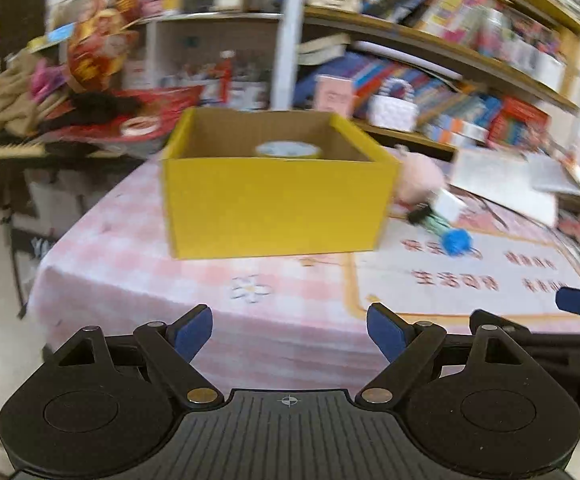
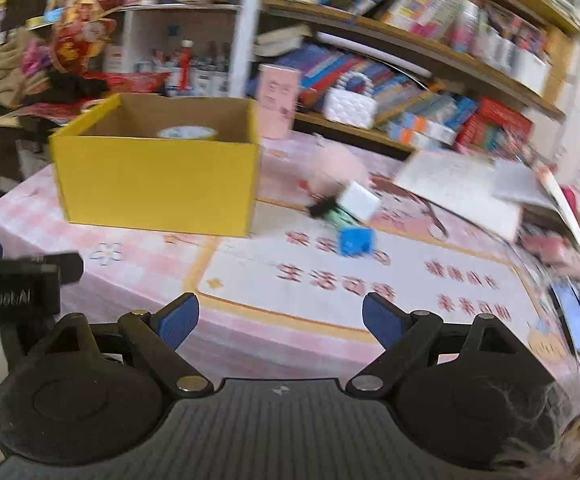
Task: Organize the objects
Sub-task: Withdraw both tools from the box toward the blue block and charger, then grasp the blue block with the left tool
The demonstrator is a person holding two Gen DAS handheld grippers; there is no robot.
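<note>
Left wrist view has the left claw (image 1: pixel 289 334) spread wide and empty above the near edge of the surface (image 1: pixel 138 272); the right claw (image 2: pixel 281 320) gapes empty too. Beyond, on the printed mat (image 2: pixel 369 292), lies a blue block (image 2: pixel 355 241) touching a white box (image 2: pixel 358 200). Farther left stands the yellow box (image 1: pixel 274 204), a tape roll (image 1: pixel 288 149) inside. A pink plush (image 1: pixel 419 178) sits just beside its right wall.
</note>
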